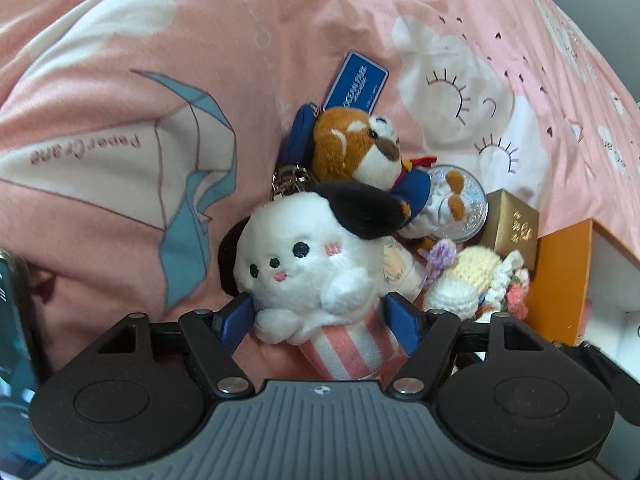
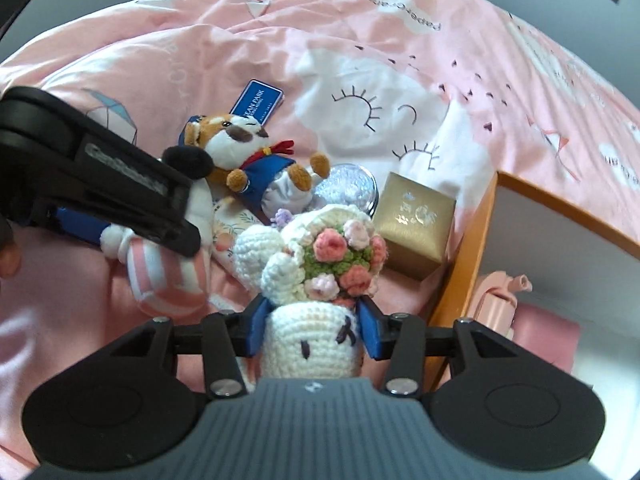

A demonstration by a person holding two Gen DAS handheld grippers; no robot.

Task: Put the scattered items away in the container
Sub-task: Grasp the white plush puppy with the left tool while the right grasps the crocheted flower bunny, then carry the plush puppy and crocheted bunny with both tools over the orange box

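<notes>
A white dog plush [image 1: 304,256] with black ears, sitting in a pink-striped cup, lies on the pink quilt. My left gripper [image 1: 319,300] is open, and its blue fingers [image 1: 236,316] stand on either side of the plush. My right gripper [image 2: 313,308] is shut on the head of a cream crocheted doll [image 2: 312,344] that carries a bouquet of pink flowers. The container, an orange-walled box [image 2: 472,240] with a white inside, stands just right of the doll. In the right wrist view the left gripper's black frame [image 2: 120,192] covers part of the white plush [image 2: 168,276].
A brown plush [image 1: 360,148] in a blue outfit, a blue tag [image 1: 356,80], a glittery round disc [image 1: 468,204], a gold box [image 2: 412,228] and a floral tube [image 2: 228,236] lie crowded together. A pink item [image 2: 500,300] lies in the box. A phone [image 1: 12,340] shows at the left edge.
</notes>
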